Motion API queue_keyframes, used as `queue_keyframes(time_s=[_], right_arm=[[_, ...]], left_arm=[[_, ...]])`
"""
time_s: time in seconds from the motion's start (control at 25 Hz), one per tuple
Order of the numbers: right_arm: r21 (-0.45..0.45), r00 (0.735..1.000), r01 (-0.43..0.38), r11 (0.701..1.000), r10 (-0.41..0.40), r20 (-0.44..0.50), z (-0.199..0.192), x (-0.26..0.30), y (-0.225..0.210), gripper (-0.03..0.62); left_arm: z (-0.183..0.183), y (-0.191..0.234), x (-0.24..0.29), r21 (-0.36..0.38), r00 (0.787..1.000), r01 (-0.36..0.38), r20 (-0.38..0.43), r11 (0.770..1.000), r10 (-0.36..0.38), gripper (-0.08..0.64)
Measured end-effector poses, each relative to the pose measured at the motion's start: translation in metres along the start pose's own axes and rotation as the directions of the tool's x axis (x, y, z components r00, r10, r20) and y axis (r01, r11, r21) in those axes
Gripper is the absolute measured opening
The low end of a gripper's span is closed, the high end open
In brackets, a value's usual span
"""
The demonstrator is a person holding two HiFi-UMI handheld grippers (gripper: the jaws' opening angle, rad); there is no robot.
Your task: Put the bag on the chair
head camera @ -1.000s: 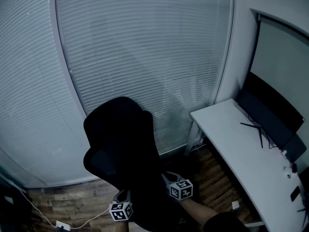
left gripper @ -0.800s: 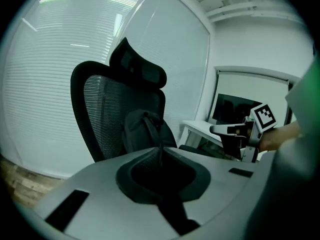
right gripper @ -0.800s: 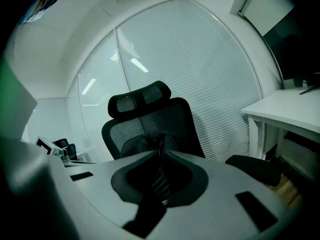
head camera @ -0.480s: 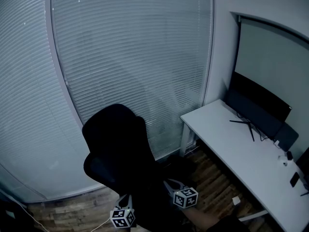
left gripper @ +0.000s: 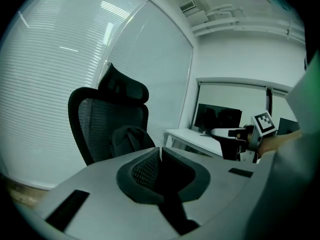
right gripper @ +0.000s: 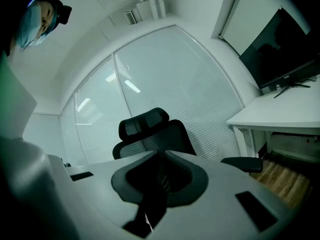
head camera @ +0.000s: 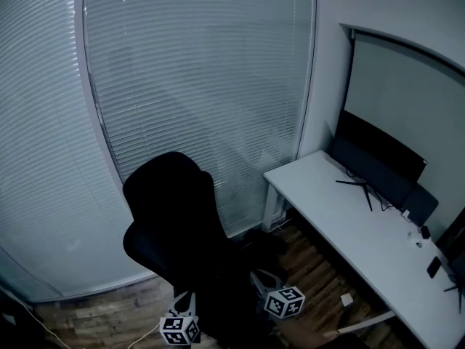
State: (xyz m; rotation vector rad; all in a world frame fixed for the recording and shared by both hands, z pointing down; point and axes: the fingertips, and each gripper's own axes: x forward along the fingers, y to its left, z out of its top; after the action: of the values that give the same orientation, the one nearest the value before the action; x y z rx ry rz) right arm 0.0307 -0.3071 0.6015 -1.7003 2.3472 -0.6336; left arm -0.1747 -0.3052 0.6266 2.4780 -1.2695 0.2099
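Observation:
A black mesh office chair (head camera: 171, 217) stands in front of the window blinds. In the left gripper view a dark bag (left gripper: 129, 139) rests on the chair's seat (left gripper: 107, 121), leaning against the backrest. In the head view the bag is lost in the chair's darkness. My left gripper (left gripper: 160, 150) is shut and holds nothing, a short way in front of the chair. My right gripper (right gripper: 161, 155) is also shut and empty, facing the chair's back and headrest (right gripper: 144, 121). Both marker cubes show low in the head view, left (head camera: 179, 329) and right (head camera: 285, 302).
A white desk (head camera: 349, 231) runs along the right wall with a dark monitor (head camera: 378, 158) on it. One chair armrest (right gripper: 242, 163) juts toward the desk. Window blinds (head camera: 196, 86) fill the back. The floor (head camera: 94, 315) is wood planks.
Both grippers have drawn back from the chair toward the bottom edge of the head view, the right one also drifting right. The head view has swung, so the desk sits further left.

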Motion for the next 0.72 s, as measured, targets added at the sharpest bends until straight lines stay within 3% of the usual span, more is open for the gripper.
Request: queue_keyframes(time_s=[0.36,0.72], right_arm=[[-0.045,1.0,-0.013,0.999,0.014,0.02,0.024,-0.042,0.009,0.065],[-0.088,0.999,-0.052,0.995,0.052,-0.007,0.052,-0.083,-0.001,0.066]], left_arm=[[0.012,-0.031,-0.018,0.037,0.999,0.03,0.016,0.999,-0.031,0.032],[0.032,-0.077,-0.023,0.039,0.997,-0.003,0.071,0.999,0.0,0.032]])
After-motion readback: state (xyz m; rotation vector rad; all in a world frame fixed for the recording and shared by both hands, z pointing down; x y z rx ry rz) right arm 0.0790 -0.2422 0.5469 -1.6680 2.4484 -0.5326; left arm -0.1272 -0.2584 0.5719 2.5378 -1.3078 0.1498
